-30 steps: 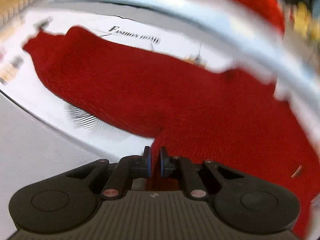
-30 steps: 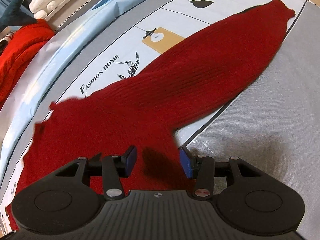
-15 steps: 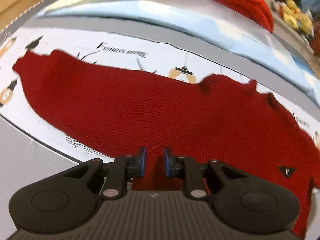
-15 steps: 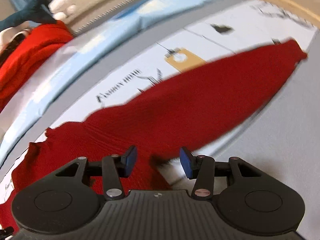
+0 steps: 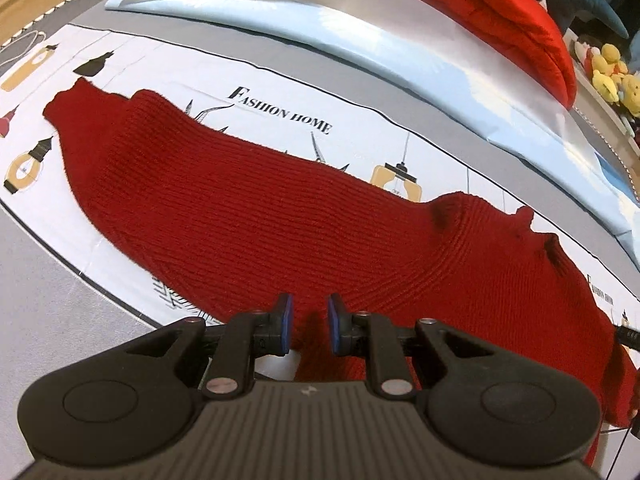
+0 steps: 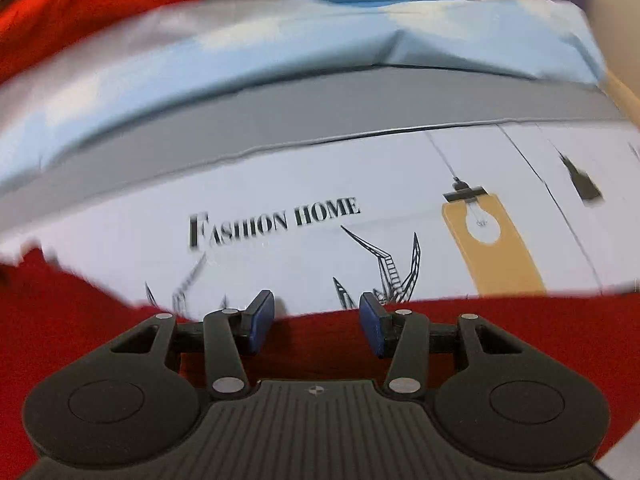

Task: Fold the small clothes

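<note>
The red knitted garment (image 5: 280, 216) is spread flat across the printed sheet (image 5: 360, 120), 1 sleeve stretched out to the left. The left gripper (image 5: 308, 330) is held above its near edge; its jaws have just been opening, slightly parted, nothing pinched. The right gripper (image 6: 316, 326) is seen over the garment's far edge, jaws spread and empty.

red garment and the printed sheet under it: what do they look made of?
Red garment: looks like ribbed knit, wool or acrylic, matte; parallel ridges show. Printed sheet: seems thin woven fabric, smooth and flat, with crisp print; fibre unclear.
</note>
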Demonstrator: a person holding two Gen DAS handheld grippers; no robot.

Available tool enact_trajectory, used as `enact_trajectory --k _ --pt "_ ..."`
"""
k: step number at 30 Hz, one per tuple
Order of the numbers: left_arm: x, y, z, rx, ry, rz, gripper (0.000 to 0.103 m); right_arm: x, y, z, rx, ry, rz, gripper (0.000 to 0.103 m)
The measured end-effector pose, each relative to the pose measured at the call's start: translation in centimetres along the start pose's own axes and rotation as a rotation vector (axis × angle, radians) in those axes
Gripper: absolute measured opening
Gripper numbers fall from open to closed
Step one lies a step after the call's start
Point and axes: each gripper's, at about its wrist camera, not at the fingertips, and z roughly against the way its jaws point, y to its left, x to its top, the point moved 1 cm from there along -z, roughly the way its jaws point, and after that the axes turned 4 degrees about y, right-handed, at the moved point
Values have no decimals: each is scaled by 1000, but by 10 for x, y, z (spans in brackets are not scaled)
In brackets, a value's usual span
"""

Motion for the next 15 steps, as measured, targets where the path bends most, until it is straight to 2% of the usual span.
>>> enact_trajectory --k 3,6,8,11,12,13,14,15 --pt "0 -4 -1 -11 4 -17 20 -9 13 5 4 4 233 57" --pt "-1 -5 -3 -15 11 -18 20 -16 20 6 4 2 374 60" --pt "-1 -5 -3 -13 11 -16 20 -19 22 5 -10 -16 440 66" --pt "-1 -4 -1 -13 6 -7 20 -16 21 0 5 -19 454 62" --pt "0 -3 -1 -11 4 -5 20 -15 20 1 21 -18 457 52" --pt "0 -3 -1 -10 4 -5 20 -16 20 2 56 -15 462 36" --pt "0 -3 -1 -10 3 -4 20 -18 20 3 92 -18 476 29" --pt "0 -3 -1 -10 3 -4 20 -21 21 4 112 -28 507 18"
